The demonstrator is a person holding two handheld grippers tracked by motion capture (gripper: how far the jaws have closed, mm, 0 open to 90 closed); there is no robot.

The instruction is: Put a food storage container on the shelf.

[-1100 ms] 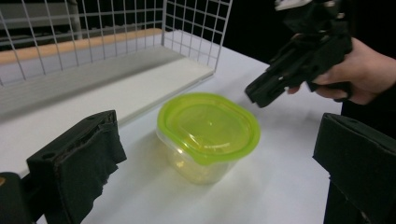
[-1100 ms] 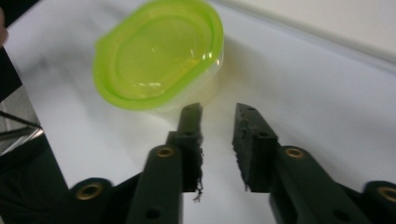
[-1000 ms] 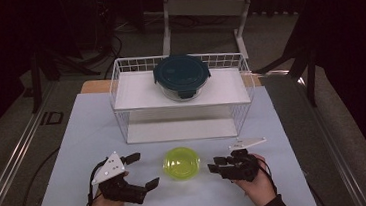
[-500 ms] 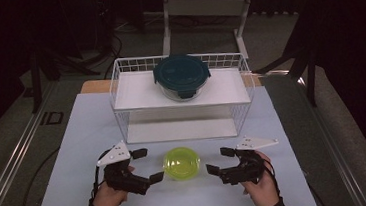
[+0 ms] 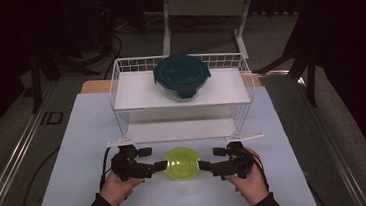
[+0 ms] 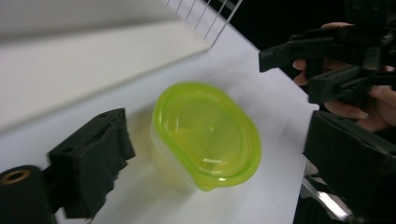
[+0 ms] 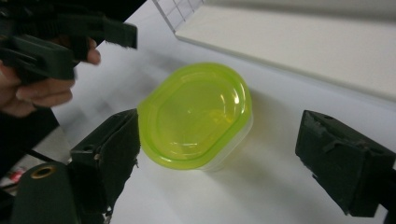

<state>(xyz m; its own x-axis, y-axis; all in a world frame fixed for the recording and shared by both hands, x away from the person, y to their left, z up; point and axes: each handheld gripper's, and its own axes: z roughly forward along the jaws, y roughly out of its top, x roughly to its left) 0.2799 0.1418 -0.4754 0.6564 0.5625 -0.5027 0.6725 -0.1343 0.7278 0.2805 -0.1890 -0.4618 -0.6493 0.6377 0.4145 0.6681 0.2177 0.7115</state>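
1. Nearest the person, the left gripper (image 5: 160, 166) and right gripper (image 5: 205, 165) sit on either side of a small tub with a lime-green lid (image 5: 182, 162) – each set of jaws is wide open and holds nothing.
2. The tub stands on the white table (image 5: 74, 142), just in front of the wire rack (image 5: 121, 113). In the left gripper view it lies between that gripper's jaws, not yet touched by either.
3. The step looks like a two-sided pickup. To do it well, I would bring both grippers in level and close on the clear body below the lid rim – squeezing the lid alone could pop it off.
4. Farther back, a round container with a dark teal lid (image 5: 181, 75) rests on the rack's upper shelf; the lower shelf just behind the tub looks empty.
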